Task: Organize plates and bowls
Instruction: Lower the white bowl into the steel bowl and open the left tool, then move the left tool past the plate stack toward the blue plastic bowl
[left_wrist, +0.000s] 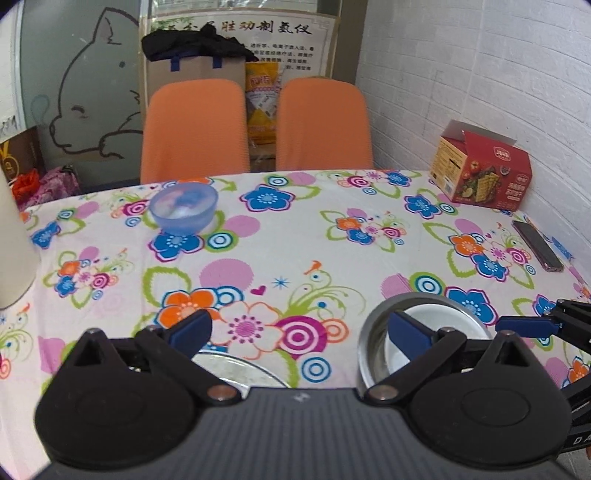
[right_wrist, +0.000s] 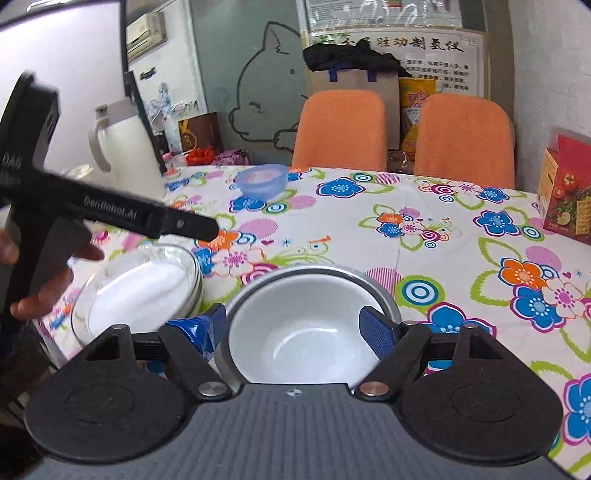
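Two bowls nested: white bowl (right_wrist: 303, 332) sits inside steel bowl (right_wrist: 373, 291), your right tongs (right_wrist: 295, 328) spread apart around them. Left tongs (left_wrist: 299, 328) gape empty above glass plates (right_wrist: 147, 291). Blue bowl (left_wrist: 183, 208) remains far across worktop (left_wrist: 332, 251), unstacked.

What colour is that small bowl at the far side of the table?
The far bowl is translucent pale blue, clearest in the left wrist view.

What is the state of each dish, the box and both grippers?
White bowl: nested in steel bowl, empty.
Steel bowl: upright.
Blue bowl: upright, alone.
Glass plates: stacked.
Red box: flap open.
Left gripper: open.
Right gripper: open.
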